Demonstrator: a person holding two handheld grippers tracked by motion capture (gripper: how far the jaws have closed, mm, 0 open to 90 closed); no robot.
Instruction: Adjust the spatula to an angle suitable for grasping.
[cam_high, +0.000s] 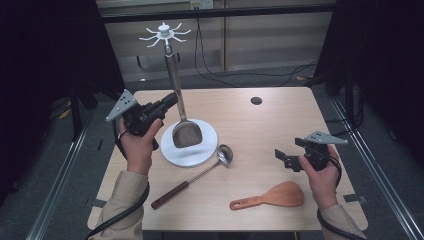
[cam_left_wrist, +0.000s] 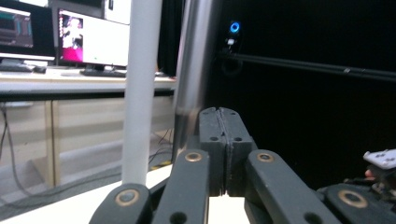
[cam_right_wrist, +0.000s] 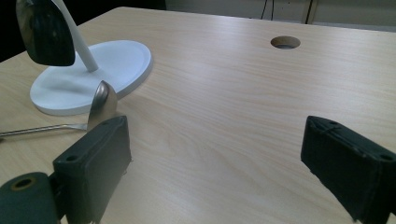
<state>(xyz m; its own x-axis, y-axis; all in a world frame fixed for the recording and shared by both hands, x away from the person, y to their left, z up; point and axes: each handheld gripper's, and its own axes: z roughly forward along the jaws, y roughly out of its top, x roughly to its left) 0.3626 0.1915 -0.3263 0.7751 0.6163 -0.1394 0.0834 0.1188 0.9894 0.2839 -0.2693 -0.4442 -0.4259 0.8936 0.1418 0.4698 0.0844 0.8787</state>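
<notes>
Left hand (cam_high: 136, 145) is up off the table (cam_high: 280, 125), forearm rising from the bottom left corner, wrist cocked so the left gripper (cam_high: 170, 102) points right and slightly away, straight at the steel handle of the spatula (cam_high: 186, 134). In the left gripper view the jaws are pressed together, pads meeting with no gap between them, and the spatula's shiny handle (cam_left_wrist: 191, 70) stands just behind their tips. Whether the tips touch it, I cannot tell. The white pole of the rack (cam_left_wrist: 140, 88) runs upright just to the left of the handle.

The spatula hangs blade down from the hooks on top of the rack (cam_high: 165, 35), its blade over the round white base (cam_high: 172, 155), the handle rising steeply toward the hook crown.

Over on the right, the right hand (cam_high: 322, 172) sits low near the table's right edge, forearm coming in from the bottom right corner. The right gripper (cam_high: 281, 157) points left toward the table's middle. Its jaws are spread wide, bare tabletop between them in the right gripper view, holding nothing.

A ladle (cam_high: 200, 175) lies on the table, bowl just beside the base, wooden handle angled toward the near left. A wooden rice paddle (cam_high: 275, 197) lies flat near the front edge, just below the right gripper.
</notes>
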